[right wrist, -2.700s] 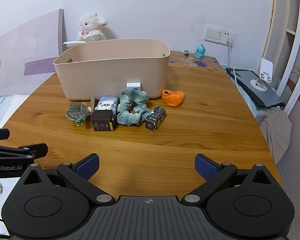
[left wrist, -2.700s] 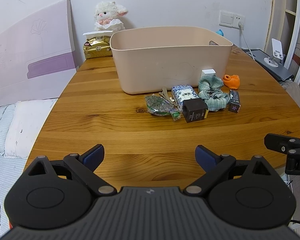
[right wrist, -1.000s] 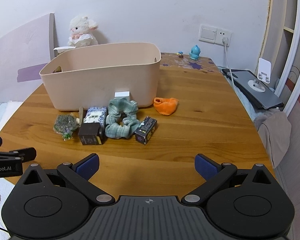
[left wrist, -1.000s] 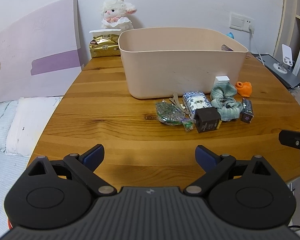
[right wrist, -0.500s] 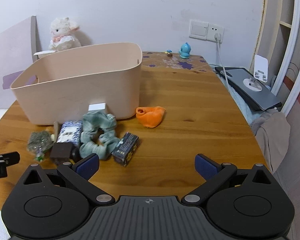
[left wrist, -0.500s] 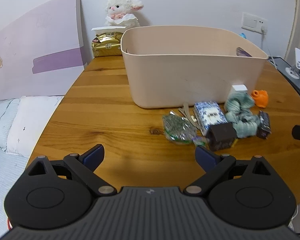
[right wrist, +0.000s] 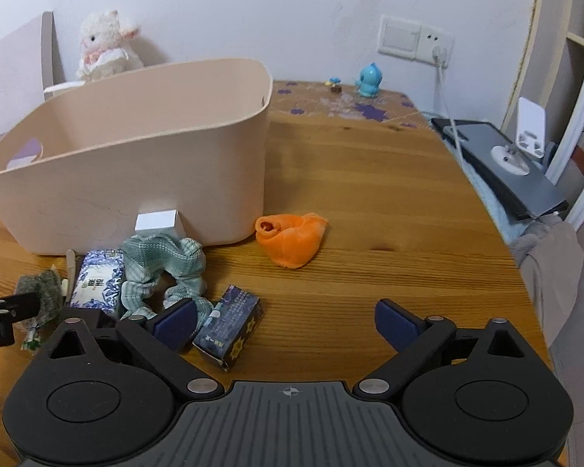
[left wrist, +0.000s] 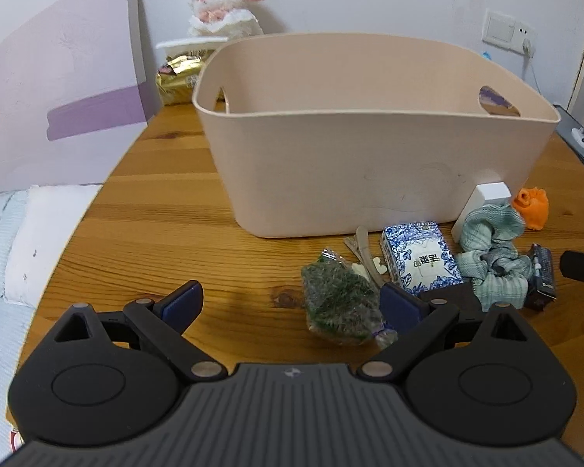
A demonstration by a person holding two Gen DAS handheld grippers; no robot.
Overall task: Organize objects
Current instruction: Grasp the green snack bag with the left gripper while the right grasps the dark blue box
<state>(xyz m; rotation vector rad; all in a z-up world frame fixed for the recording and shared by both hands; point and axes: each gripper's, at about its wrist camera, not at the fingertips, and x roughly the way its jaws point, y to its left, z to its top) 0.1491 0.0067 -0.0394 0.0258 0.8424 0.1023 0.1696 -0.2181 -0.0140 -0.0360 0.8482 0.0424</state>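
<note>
A beige bin (left wrist: 370, 179) stands on the wooden table, with a row of small things along its near wall. My left gripper (left wrist: 292, 305) is open just above the table. A green packet (left wrist: 338, 303) lies between its fingers, close to the right one and untouched. Beside the packet lie a blue-white packet (left wrist: 420, 258), a green scrunchie (left wrist: 490, 249), a white box (left wrist: 482, 198) and an orange toy (left wrist: 531, 206). My right gripper (right wrist: 285, 321) is wide, its jaws closing. A dark blue box (right wrist: 229, 323) lies between them by the left finger, unpressed. The orange toy (right wrist: 292, 239) is ahead.
A plush lamb (left wrist: 222, 7) and a gold packet (left wrist: 175, 78) sit behind the bin. A blue figurine (right wrist: 368, 79) stands at the far edge. A grey device (right wrist: 506, 163) with a cable lies off the table's right side. A bed (left wrist: 27, 233) is on the left.
Both grippers have moved forward and lower toward the row of small things. The green packet and the dark blue box now lie between the fingers.
</note>
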